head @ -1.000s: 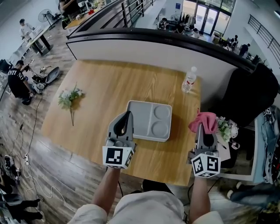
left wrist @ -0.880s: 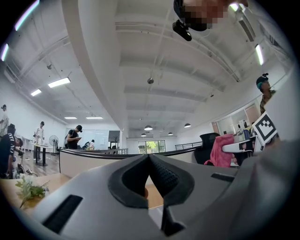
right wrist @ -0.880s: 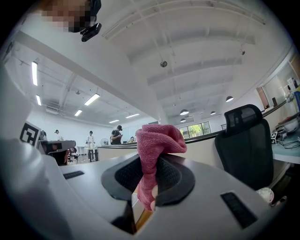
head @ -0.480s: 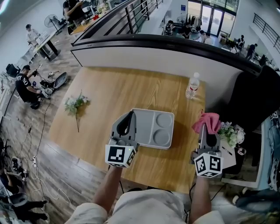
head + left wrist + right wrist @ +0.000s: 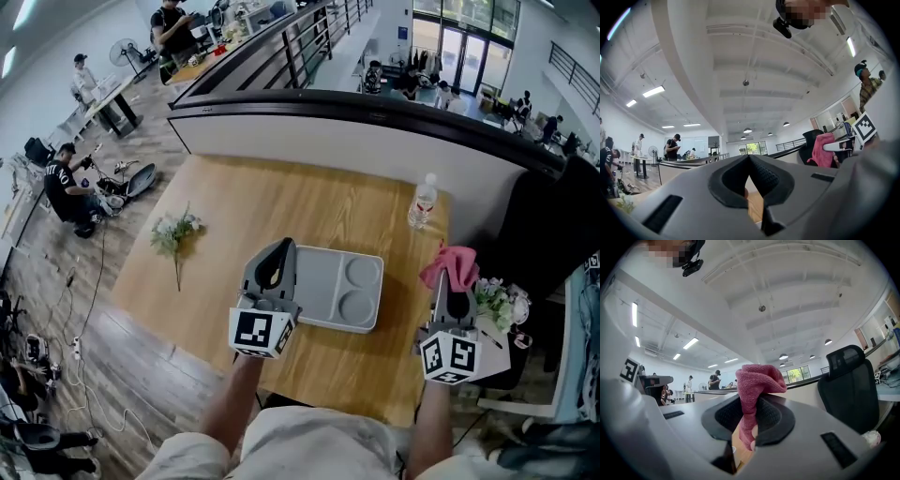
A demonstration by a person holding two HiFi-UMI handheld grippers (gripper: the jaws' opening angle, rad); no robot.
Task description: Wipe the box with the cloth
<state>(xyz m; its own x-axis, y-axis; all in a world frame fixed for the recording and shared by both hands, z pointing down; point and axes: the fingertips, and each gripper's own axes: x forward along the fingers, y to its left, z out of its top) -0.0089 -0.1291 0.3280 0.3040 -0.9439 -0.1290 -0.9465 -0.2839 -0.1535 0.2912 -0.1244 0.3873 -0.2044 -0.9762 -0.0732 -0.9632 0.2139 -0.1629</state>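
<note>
A grey box [image 5: 317,279], a shallow tray with two round wells, lies on the wooden table [image 5: 244,206] in the head view. My left gripper [image 5: 280,249] hangs over the box's left edge, jaws shut with nothing between them; in the left gripper view its tips [image 5: 749,158] meet. My right gripper [image 5: 449,279] is held up off the table's right edge, to the right of the box, shut on a pink cloth [image 5: 451,264]. The cloth [image 5: 755,380] bunches above the jaws of the right gripper [image 5: 751,405] and hangs down between them.
A water bottle [image 5: 423,201] stands at the table's far right corner. A flower sprig [image 5: 176,234] lies at the left. Right of the table are a black chair [image 5: 548,220] and a bunch of flowers [image 5: 494,298]. A curved low wall [image 5: 356,122] runs behind the table.
The head view has shifted, so the table sits a little further right and lower. Both grippers stand much as before relative to the box; the right still holds the cloth.
</note>
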